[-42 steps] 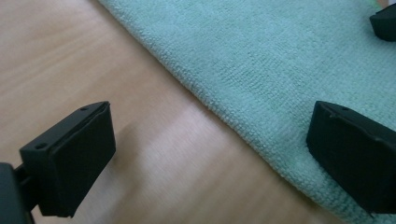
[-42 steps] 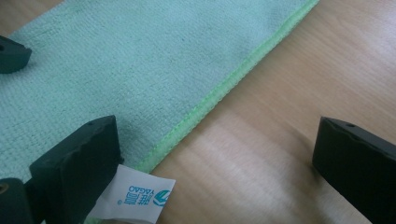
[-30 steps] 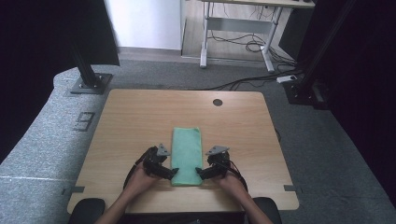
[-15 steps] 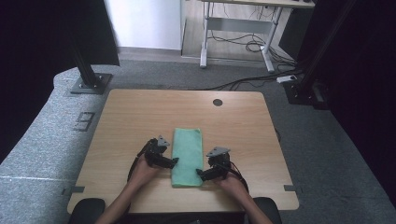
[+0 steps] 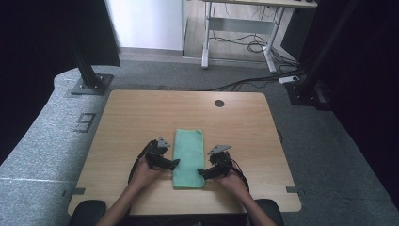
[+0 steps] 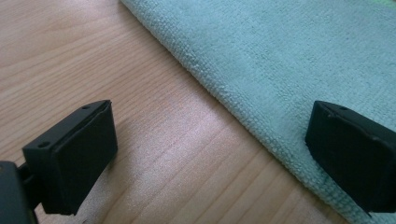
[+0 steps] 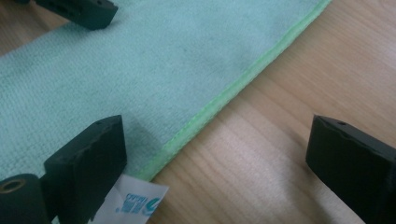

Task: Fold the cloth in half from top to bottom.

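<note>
Straddling the towel's (image 5: pixel 188 158) long edges, both grippers sit low on the wooden table (image 5: pixel 131 117). Left gripper (image 5: pixel 173 164) at 9 o'clock of the towel: jaws wide apart, one over bare wood, one over the terry edge (image 6: pixel 261 93), nothing between them. Towel is folded into a narrow green strip at table centre, long axis running 12 to 6, near end toward the person. Right gripper (image 5: pixel 201 173) at 3 o'clock, slightly nearer the person: jaws spread wide too, one over cloth, one over wood, stitched hem (image 7: pixel 224 100) between them. White care label (image 7: pixel 128 200) pokes out at that near corner.
</note>
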### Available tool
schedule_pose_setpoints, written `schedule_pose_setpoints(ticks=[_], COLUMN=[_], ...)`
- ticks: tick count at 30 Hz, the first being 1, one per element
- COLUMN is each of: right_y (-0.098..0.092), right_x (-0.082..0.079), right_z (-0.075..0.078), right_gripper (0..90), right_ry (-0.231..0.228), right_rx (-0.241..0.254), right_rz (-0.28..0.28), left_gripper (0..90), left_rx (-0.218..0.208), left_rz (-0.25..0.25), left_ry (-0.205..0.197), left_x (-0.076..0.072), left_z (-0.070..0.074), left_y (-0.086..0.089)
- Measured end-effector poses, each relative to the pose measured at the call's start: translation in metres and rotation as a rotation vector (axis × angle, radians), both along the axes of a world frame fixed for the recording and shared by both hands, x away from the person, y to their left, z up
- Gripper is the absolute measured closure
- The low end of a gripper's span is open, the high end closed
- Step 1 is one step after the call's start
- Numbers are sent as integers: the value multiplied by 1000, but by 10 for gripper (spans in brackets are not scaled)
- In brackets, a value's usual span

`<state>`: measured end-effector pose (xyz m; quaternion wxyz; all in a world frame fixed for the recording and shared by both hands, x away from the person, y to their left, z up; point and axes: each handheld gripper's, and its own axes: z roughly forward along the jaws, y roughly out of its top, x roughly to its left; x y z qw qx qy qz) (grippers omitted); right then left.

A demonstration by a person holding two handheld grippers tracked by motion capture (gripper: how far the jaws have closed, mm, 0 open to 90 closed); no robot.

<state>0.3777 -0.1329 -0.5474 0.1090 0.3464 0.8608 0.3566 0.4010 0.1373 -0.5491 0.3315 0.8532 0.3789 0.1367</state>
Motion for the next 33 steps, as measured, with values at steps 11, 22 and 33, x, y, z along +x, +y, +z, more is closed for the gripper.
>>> schedule_pose_setpoints(ticks=[11, 22, 33], right_y=[1, 9, 12], right_x=[26, 56, 89], right_z=[16, 30, 40], right_gripper=[91, 146, 306], right_ry=[1, -14, -18], right_rx=[17, 34, 22], right_rz=[-9, -24, -43], left_gripper=[21, 22, 21], left_rx=[3, 1, 1], left_rz=[-2, 2, 4], left_ry=[1, 1, 1], left_x=[0, 0, 0], left_z=[0, 0, 0], left_y=[0, 0, 0])
